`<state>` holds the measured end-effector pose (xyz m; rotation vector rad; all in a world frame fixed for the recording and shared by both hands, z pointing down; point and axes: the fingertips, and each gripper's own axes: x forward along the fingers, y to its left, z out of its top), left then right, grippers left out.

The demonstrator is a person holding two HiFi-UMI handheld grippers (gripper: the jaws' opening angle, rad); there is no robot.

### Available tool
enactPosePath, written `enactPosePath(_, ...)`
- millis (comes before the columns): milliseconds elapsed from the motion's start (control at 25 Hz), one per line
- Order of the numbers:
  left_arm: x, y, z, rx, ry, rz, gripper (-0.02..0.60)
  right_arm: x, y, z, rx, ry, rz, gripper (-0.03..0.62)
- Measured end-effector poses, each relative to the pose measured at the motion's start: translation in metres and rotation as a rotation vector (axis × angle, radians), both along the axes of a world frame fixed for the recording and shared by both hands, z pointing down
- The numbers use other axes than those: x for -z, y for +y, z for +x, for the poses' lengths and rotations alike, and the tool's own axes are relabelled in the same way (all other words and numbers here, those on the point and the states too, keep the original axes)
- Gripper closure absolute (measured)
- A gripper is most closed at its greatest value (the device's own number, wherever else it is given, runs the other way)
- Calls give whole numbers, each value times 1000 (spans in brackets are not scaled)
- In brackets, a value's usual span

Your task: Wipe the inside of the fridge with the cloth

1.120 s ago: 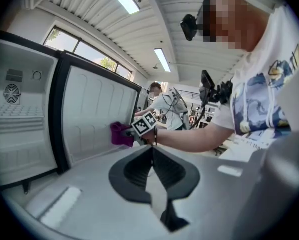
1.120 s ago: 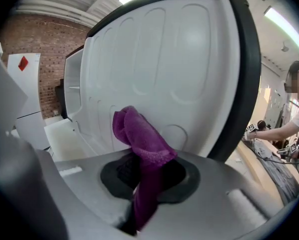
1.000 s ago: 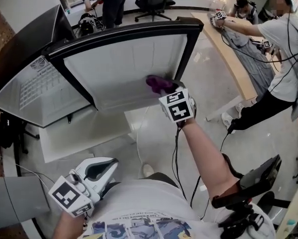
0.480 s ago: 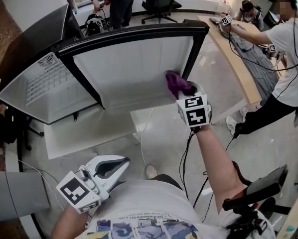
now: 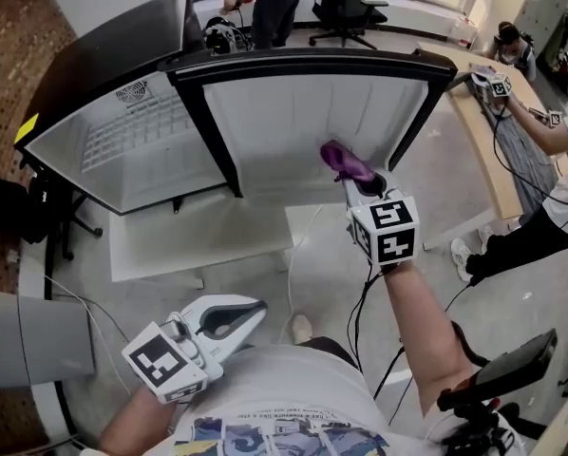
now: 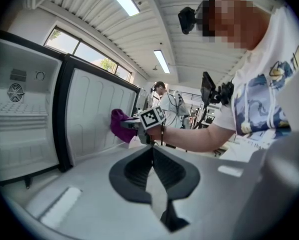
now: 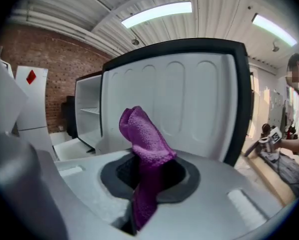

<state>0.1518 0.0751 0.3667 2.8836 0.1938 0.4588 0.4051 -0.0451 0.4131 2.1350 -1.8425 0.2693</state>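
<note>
Purple cloth (image 5: 346,162) clamped in the right tool (image 5: 367,185) touches the ribbed fridge panel (image 5: 293,126); left tool (image 5: 249,312) closed, empty.

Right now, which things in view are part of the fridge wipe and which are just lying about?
In the job: purple cloth, clamped in the right claw; fridge, open, white inner wall facing the cloth.
Lying about: left claw, shut and empty; office chair; wooden bench.
</note>
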Motion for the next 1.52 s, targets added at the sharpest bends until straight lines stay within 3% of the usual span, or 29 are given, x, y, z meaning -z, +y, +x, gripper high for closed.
enactPosePath(240,-3,-19,-36,68,-19,28,575,-20,-47,-82,133,-111,16,542)
enactPosePath(600,-6,-47,-86,151,-66,35,575,-66,-94,-141,142,-193,-10,542)
enactPosePath(880,-8,-60,-95,142,-101,45,575,-102,-95,-137,92,-161,-33,542)
enactPosePath(1520,1,-47,-53,42,-89,56,575,-116,-69,-81,31,-100,-47,542)
